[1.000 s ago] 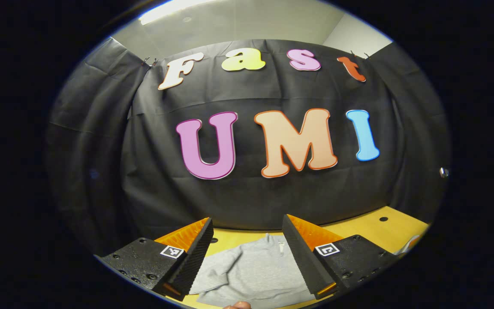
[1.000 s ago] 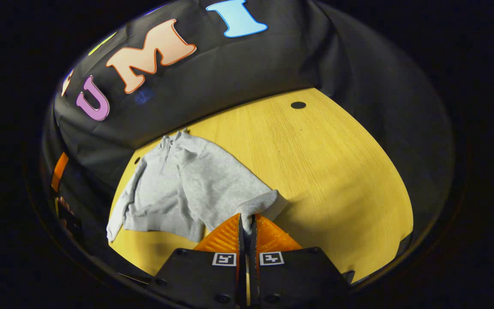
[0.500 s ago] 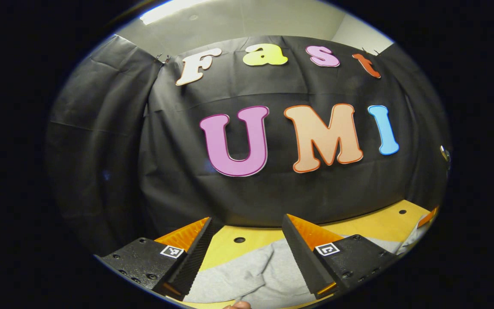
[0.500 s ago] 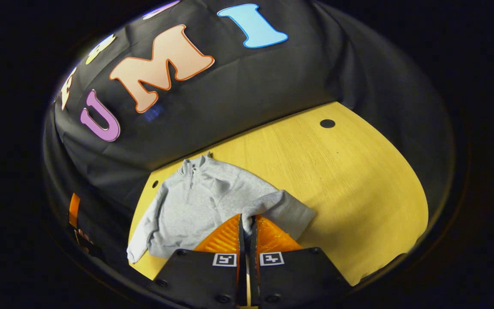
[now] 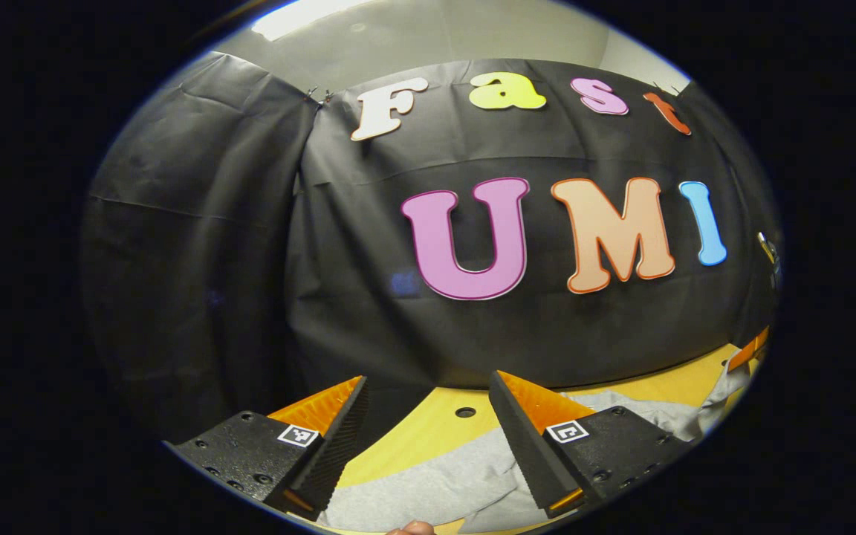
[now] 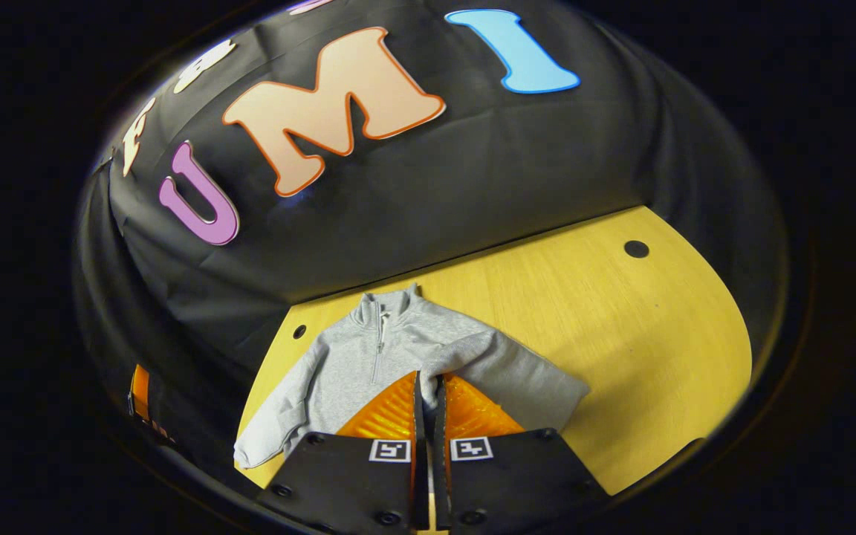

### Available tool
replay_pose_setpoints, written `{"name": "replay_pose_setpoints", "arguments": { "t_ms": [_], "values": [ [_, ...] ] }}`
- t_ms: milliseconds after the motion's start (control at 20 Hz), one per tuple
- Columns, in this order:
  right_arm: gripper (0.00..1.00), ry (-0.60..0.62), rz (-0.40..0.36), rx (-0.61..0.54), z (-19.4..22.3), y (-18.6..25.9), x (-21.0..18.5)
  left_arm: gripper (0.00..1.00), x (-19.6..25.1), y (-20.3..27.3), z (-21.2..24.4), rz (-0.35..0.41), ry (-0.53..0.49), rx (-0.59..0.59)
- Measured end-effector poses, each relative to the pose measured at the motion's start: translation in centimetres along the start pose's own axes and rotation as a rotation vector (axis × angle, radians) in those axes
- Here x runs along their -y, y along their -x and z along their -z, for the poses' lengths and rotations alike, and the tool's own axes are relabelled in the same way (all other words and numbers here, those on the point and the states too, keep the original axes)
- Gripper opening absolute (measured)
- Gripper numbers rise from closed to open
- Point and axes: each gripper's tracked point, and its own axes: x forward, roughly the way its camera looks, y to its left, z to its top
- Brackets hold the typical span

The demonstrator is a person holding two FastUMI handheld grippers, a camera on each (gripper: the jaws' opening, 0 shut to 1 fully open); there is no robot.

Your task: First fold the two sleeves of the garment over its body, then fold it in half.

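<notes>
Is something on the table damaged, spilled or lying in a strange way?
Nothing stands out. The grey sweater lies on the wooden table, one sleeve pinched in the right hand-held gripper, mid-fold. No spill or damage shows.

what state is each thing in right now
grey pullover: lying front up on the table, collar zip partly open
right sleeve: pinched at its end, lifted over the body
left sleeve: still spread out, unfolded
right hand-held gripper: shut on the sleeve
left hand-held gripper: open, holding nothing, above the pullover
</notes>
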Motion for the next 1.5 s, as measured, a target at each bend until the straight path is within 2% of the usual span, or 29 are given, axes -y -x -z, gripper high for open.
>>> {"name": "replay_pose_setpoints", "arguments": {
  "t_ms": [50,100,450,700,750,900,950,1250,1300,1400,1450,1500],
  "values": [
    [0.02,0.004,-0.01,-0.002,-0.1,-0.6,-1.1,0.95,-0.8,-0.1,0.2,-0.013,0.003,-0.004],
    [0.05,0.006,-0.02,-0.003,-0.2,-1.1,-2.2,0.95,-1.7,-0.1,0.5,-0.024,0.006,-0.009],
    [0.05,0.069,-0.083,-0.004,-0.8,-5.3,-9.7,0.95,-7.6,-0.1,2.3,-0.105,0.012,-0.042],
    [0.05,0.13,-0.135,-0.042,1.0,-8.6,-15.8,0.95,-12.0,0.1,4.0,-0.161,0.011,-0.072],
    [0.05,0.14,-0.148,-0.05,1.5,-9.3,-17.0,0.99,-13.0,0.1,4.1,-0.175,0.007,-0.074],
    [0.05,0.161,-0.168,-0.085,3.4,-11.2,-19.8,0.99,-15.6,0.4,4.7,-0.21,-0.005,-0.08],
    [0.05,0.166,-0.172,-0.094,3.8,-11.8,-20.7,0.95,-16.3,0.5,4.8,-0.22,-0.008,-0.082],
    [0.05,0.203,-0.191,-0.149,7.0,-15.6,-24.7,0.95,-19.6,1.1,6.1,-0.269,-0.009,-0.106],
    [0.05,0.22,-0.185,-0.165,7.8,-16.6,-25.1,0.99,-20.0,1.2,6.4,-0.275,-0.009,-0.11],
    [0.05,0.258,-0.163,-0.191,9.5,-18.6,-25.5,0.99,-20.8,1.5,6.8,-0.288,-0.011,-0.12],
    [0.05,0.274,-0.147,-0.201,10.5,-19.5,-25.5,0.95,-21.2,1.7,7.1,-0.295,-0.009,-0.123],
    [0.05,0.276,-0.134,-0.216,11.4,-20.2,-25.4,0.95,-21.6,1.9,7.2,-0.302,-0.006,-0.126]
  ]
}}
